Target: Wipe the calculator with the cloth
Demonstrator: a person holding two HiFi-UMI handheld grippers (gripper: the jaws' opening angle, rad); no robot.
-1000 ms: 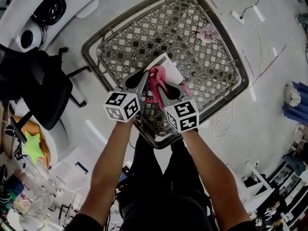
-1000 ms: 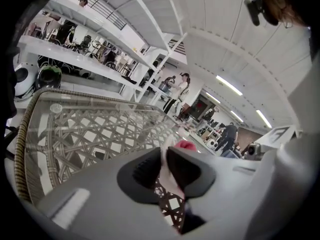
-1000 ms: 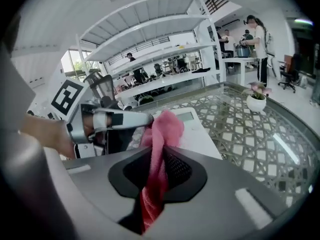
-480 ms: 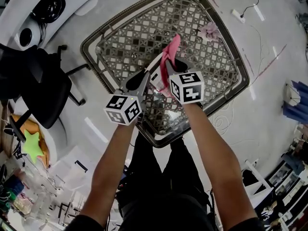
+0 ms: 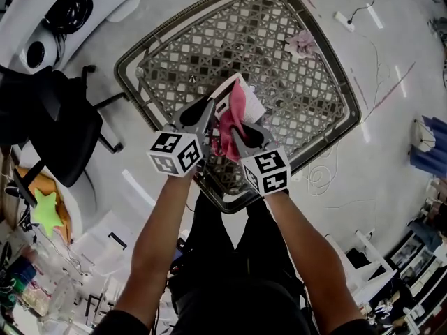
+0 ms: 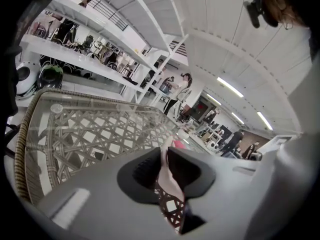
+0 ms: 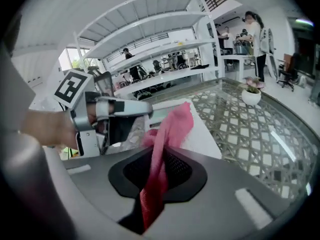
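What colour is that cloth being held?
The cloth is pink, clearest in the right gripper view.

Place: large open lab hall.
Evidence ahead of my right gripper (image 7: 160, 166): white tiered shelving (image 7: 145, 21), long workbenches (image 7: 172, 78), people (image 7: 255, 31) standing about.

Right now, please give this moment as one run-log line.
left gripper: shut on calculator | right gripper: shut on cloth | cloth: draped over calculator | both: above wicker table
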